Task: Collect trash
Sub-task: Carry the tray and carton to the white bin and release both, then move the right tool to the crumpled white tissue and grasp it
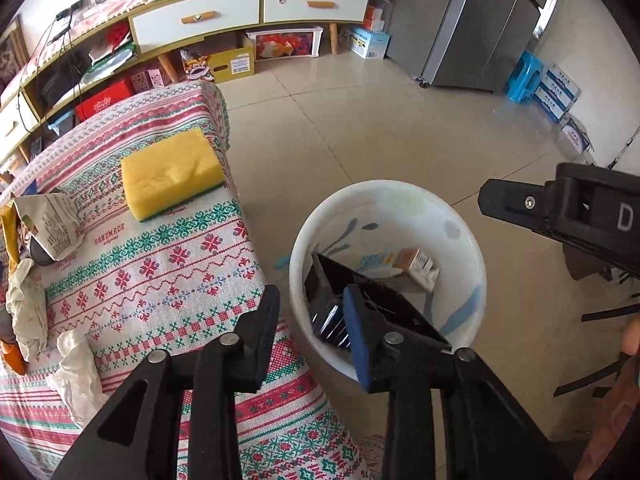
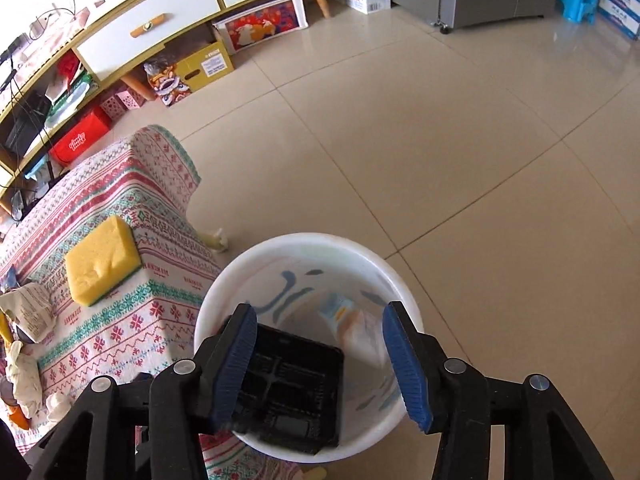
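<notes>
Hovering above white bin (image 2: 308,240), right gripper (image 2: 320,360) spread, nothing between pads. Black plastic tray (image 2: 296,384) lies free inside bin, directly below. Left gripper (image 1: 312,320) also parted, empty, at bin's near rim. Beyond: small cartons (image 1: 416,268) in bin, yellow sponge (image 1: 172,172) on patterned tablecloth (image 1: 160,264).

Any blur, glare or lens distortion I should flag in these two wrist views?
Left wrist view: strong fisheye bending with dark corners; the cabinet curves, and the white bucket is sharp. Right wrist view: same bending, window glare on the floor tiles, and the black tray in the bucket looks slightly smeared.
</notes>
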Motion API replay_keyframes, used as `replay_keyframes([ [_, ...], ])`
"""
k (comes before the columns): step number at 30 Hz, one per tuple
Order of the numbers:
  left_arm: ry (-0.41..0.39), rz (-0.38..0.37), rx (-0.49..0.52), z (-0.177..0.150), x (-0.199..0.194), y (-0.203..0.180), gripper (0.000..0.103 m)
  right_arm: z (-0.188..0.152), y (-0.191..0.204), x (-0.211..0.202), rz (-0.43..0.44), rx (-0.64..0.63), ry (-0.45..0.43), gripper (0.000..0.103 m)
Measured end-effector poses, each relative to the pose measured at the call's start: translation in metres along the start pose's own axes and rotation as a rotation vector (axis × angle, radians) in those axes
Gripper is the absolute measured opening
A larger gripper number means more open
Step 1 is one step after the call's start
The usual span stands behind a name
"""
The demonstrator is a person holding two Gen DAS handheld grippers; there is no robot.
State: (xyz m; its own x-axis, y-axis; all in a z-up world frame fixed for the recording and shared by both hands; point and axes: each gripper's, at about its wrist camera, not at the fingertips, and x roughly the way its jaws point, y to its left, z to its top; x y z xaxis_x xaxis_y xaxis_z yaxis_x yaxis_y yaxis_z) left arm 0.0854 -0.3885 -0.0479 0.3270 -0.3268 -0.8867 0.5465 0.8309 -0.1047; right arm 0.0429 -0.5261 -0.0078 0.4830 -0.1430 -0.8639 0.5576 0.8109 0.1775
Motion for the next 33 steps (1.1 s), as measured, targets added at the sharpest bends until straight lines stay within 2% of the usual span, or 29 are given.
replay_keyframes([
  [6, 0.001, -0.031, -0.023, -0.002, -0.014, 0.014, 0.042, 0.0, 0.003, -0.009, 0.036, 0.007, -0.03, 0.06],
  [9, -0.003, -0.024, -0.013, -0.007, -0.025, 0.023, 0.042, 0.001, 0.006, -0.012, 0.039, 0.002, -0.043, 0.061],
  [15, -0.023, -0.01, -0.027, -0.021, -0.056, 0.056, 0.042, -0.003, 0.022, -0.022, 0.1, -0.019, -0.082, 0.061],
  [18, -0.033, 0.02, -0.043, -0.028, -0.073, 0.08, 0.042, -0.007, 0.034, -0.037, 0.112, -0.046, -0.159, 0.065],
  [20, -0.038, 0.041, -0.06, -0.033, -0.084, 0.1, 0.042, -0.011, 0.042, -0.044, 0.147, -0.058, -0.206, 0.076],
  [23, -0.053, 0.074, -0.11, -0.042, -0.101, 0.135, 0.042, -0.017, 0.061, -0.05, 0.184, -0.109, -0.238, 0.077],
  [27, -0.083, 0.116, -0.217, -0.055, -0.122, 0.183, 0.042, -0.029, 0.099, -0.065, 0.238, -0.238, -0.282, 0.077],
  [29, -0.106, 0.141, -0.264, -0.062, -0.134, 0.206, 0.042, -0.037, 0.117, -0.074, 0.236, -0.28, -0.313, 0.08],
  [32, -0.167, 0.204, -0.323, -0.074, -0.151, 0.239, 0.055, -0.05, 0.142, -0.083, 0.264, -0.342, -0.321, 0.084],
  [33, -0.204, 0.23, -0.342, -0.079, -0.156, 0.25, 0.065, -0.054, 0.151, -0.085, 0.28, -0.361, -0.317, 0.085],
])
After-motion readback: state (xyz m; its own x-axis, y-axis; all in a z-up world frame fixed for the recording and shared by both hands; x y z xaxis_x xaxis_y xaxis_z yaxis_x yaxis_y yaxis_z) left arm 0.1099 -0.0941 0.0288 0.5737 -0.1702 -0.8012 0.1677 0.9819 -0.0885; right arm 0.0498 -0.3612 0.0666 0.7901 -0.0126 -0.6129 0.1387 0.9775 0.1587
